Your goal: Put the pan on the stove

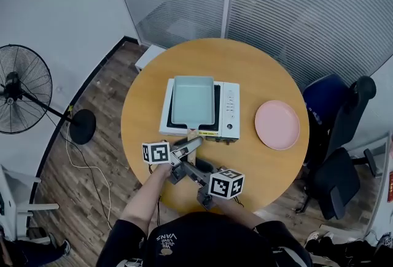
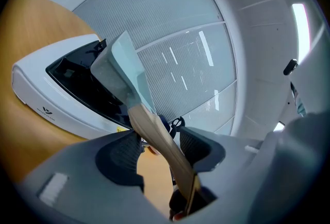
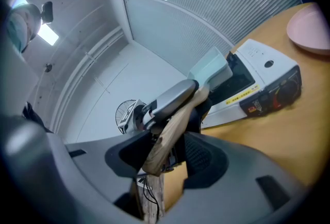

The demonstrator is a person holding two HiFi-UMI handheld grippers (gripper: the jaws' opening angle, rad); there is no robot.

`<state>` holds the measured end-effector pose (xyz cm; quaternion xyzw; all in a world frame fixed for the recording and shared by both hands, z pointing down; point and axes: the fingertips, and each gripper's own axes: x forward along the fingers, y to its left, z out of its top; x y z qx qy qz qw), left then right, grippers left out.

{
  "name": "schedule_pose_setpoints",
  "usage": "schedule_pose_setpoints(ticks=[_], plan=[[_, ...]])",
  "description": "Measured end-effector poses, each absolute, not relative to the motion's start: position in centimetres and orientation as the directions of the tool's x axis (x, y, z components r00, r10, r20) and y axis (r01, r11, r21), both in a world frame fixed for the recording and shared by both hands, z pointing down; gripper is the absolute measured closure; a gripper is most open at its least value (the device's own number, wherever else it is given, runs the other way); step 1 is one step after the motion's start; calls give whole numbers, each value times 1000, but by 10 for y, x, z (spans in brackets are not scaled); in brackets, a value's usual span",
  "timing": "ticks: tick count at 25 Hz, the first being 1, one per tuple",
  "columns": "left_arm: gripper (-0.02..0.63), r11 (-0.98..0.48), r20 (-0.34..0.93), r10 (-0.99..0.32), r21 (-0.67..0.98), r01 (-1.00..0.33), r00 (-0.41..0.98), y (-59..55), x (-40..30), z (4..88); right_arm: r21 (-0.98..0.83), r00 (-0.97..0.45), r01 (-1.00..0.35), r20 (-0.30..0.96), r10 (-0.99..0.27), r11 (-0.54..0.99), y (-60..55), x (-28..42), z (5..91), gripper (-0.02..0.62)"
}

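The pale blue-grey rectangular pan [image 1: 193, 100] lies flat on the white stove [image 1: 230, 109] in the middle of the round wooden table [image 1: 258, 69]. Its short wooden handle [image 1: 194, 135] sticks out toward me. My left gripper [image 1: 191, 144] is at that handle. In the left gripper view the handle [image 2: 154, 135] runs slantwise between the jaws, with table showing beside one pad. My right gripper [image 1: 181, 167] sits just behind. In the right gripper view the handle's end [image 3: 170, 135] lies against one pad, apart from the other, with the left gripper [image 3: 170, 97] ahead.
A pink plate [image 1: 277, 124] lies on the table right of the stove. A standing fan [image 1: 21, 97] is on the floor at the left, and dark office chairs [image 1: 334, 137] are at the right. Glass walls with blinds close the back.
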<state>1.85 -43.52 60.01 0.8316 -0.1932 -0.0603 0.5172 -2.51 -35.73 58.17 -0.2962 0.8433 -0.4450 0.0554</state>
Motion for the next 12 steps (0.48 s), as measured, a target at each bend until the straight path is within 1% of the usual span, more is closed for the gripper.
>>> schedule_pose_setpoints(ticks=[12], plan=[[385,-349,86,-335,914,-208,938,-442,16,610,-785,-791,-487,211,-574,383,-367,-31,589,418]])
